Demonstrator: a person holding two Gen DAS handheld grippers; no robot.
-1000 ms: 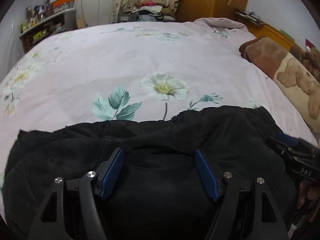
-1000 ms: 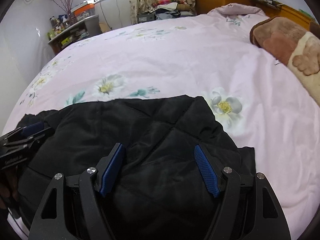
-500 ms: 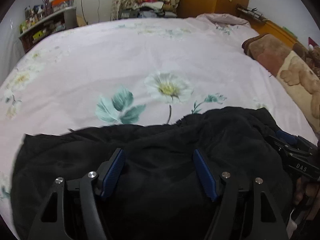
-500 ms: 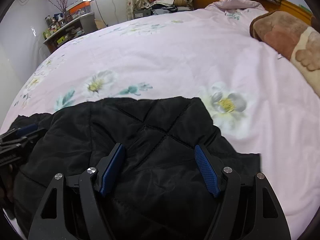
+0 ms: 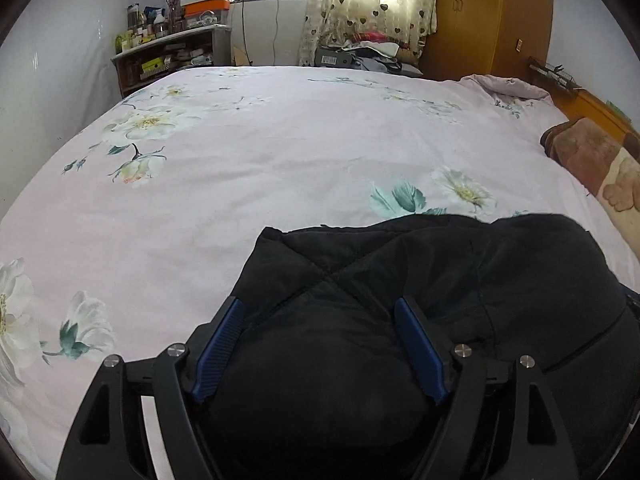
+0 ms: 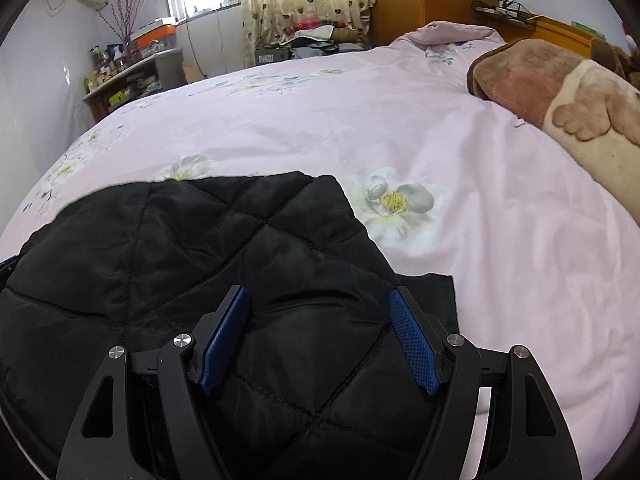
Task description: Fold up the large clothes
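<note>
A black quilted jacket (image 5: 480,272) lies bunched on the pink flowered bed cover (image 5: 280,160), low and right of centre in the left wrist view. My left gripper (image 5: 318,304) hangs over its left edge. Its jaws are opening, and a puffy fold bulges up between the blue pads (image 5: 222,344) without being pinched. In the right wrist view the jacket (image 6: 200,240) fills the lower left. My right gripper (image 6: 317,292) stands open above its right part, fabric under both fingers. Neither gripper shows clearly in the other's view.
A brown blanket with a bear print (image 6: 540,88) lies along the right side of the bed. Beyond the far edge stand a cluttered shelf (image 5: 172,56), a heap of clothes (image 5: 368,48) under the curtain and a wooden wardrobe (image 5: 480,12).
The left wrist view has swung to the left: the jacket now sits right of centre and bare cover shows under the left finger. The left gripper has slipped out of the right wrist view.
</note>
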